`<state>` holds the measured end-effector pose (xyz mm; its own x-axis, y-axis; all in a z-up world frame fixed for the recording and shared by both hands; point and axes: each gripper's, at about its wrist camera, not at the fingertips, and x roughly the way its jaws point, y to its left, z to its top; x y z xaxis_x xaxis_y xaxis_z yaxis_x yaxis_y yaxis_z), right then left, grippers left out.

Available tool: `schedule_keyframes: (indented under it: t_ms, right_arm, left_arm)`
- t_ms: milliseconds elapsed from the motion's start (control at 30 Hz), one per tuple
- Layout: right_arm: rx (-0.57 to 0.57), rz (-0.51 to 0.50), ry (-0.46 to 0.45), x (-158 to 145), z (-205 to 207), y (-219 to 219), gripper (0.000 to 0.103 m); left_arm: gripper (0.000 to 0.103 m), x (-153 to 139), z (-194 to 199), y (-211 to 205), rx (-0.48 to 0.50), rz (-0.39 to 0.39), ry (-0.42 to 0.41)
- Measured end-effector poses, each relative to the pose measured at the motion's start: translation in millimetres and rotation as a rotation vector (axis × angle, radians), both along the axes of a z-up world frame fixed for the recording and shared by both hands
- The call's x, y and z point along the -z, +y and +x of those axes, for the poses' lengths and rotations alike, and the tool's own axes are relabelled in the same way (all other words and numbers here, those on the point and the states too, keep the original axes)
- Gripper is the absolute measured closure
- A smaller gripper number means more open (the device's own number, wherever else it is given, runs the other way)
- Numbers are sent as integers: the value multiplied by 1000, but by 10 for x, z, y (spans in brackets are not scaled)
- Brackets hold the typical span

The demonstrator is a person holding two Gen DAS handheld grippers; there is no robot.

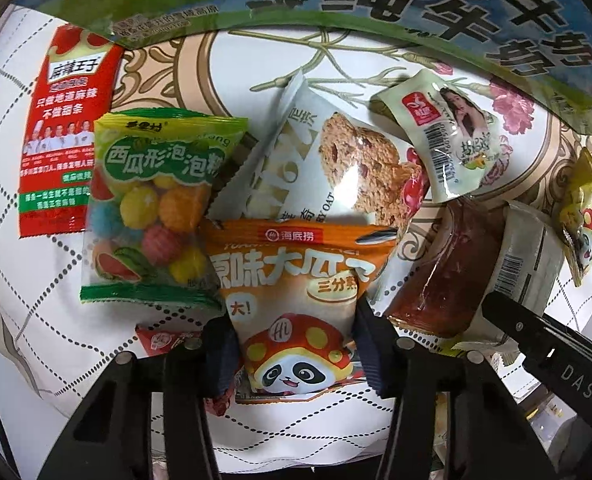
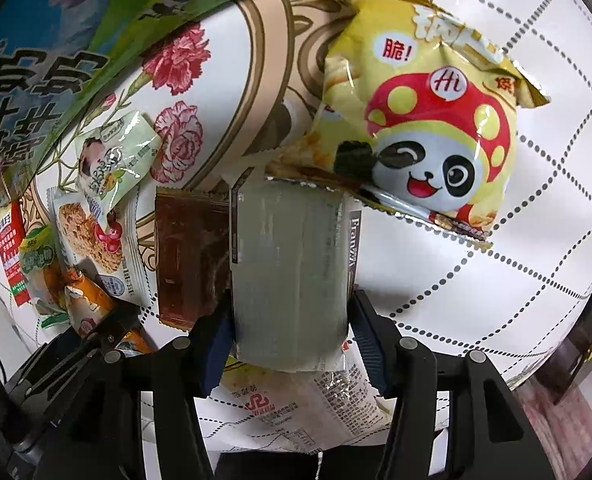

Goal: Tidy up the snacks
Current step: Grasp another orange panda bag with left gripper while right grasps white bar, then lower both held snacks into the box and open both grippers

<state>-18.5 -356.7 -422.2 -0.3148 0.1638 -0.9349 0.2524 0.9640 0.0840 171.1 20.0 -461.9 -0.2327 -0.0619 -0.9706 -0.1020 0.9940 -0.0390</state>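
Note:
My left gripper (image 1: 296, 352) points down at the table, its jaws shut on the lower end of an orange sunflower-seed packet (image 1: 296, 276) with a panda on it. This orange packet (image 2: 92, 308) shows small at the left of the right wrist view, under the left gripper's black finger (image 2: 108, 332). My right gripper (image 2: 292, 344) is shut on a pale, translucent wafer packet (image 2: 292, 272), pads against both its sides. That wafer packet (image 1: 527, 248) lies beside a brown bar (image 1: 451, 264), with the right gripper's black finger (image 1: 555, 344) at its near end.
On the flowered tablecloth (image 2: 495, 280) lie a red spicy-strip packet (image 1: 68, 132), green bubble-gum bag (image 1: 152, 208), oat-cookie packet (image 1: 335, 168), pale green packet (image 1: 443, 136) and yellow panda packet (image 2: 423, 120). A blue-green milk carton box (image 1: 415, 0) bounds the far side.

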Motion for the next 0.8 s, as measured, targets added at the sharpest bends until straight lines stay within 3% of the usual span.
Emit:
schedule_keyframes:
  t_ms: [333,567,700,800]
  right_arm:
    - [-41,59,-67,-472,-412,155,46]
    - [-93,98,-133,-934,-587,314,46]
    - [-123,103,-184,-1305,-642,471,46]
    - [-141,121,-230,-1419,-547,504,46]
  left_arm:
    - [58,-637,-275,-109,45,30,-90]
    - [59,-1217,-383,-301,68,1,-151]
    - [59,-1515,-408,-266,79,-26,-194]
    - [60,-1728,-346,-138,78,-46,-233]
